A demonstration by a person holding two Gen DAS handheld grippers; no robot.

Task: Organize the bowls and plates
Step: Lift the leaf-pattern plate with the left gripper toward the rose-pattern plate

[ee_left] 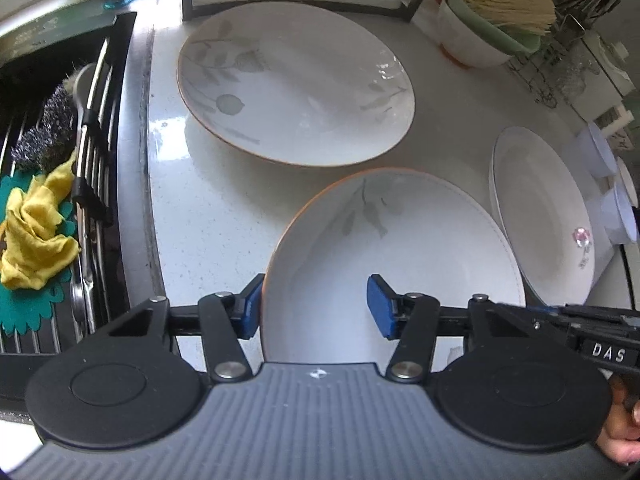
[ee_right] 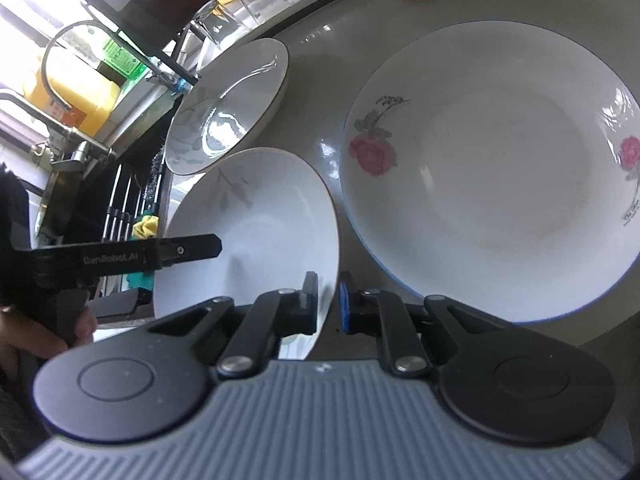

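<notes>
Barely begun: no plates stacked yet. Near leaf-print plate (ee_left: 392,264) on the table (ee_left: 192,216), just in front of its twin, the far leaf-print plate (ee_left: 296,84), and left of the rose plate (ee_right: 492,176). Right hand-held gripper (ee_right: 328,304) clamped on the near plate's rim; left hand-held gripper (ee_left: 314,306) half open, straddling the opposite rim (not yet pressing). All three plates empty; the stacked bowls (ee_left: 480,28) beyond hold pale noodle-like strands.

Beside the black sink (ee_left: 60,208), two white plates: the near plate (ee_left: 400,264) and the far plate (ee_left: 296,84) bear grey leaf sprigs and thin orange-brown rims. Farther from the sink, the rose plate (ee_right: 492,172) shows pink roses, perhaps blue-edged. In the sink lies a yellow cloth (ee_left: 36,236).
</notes>
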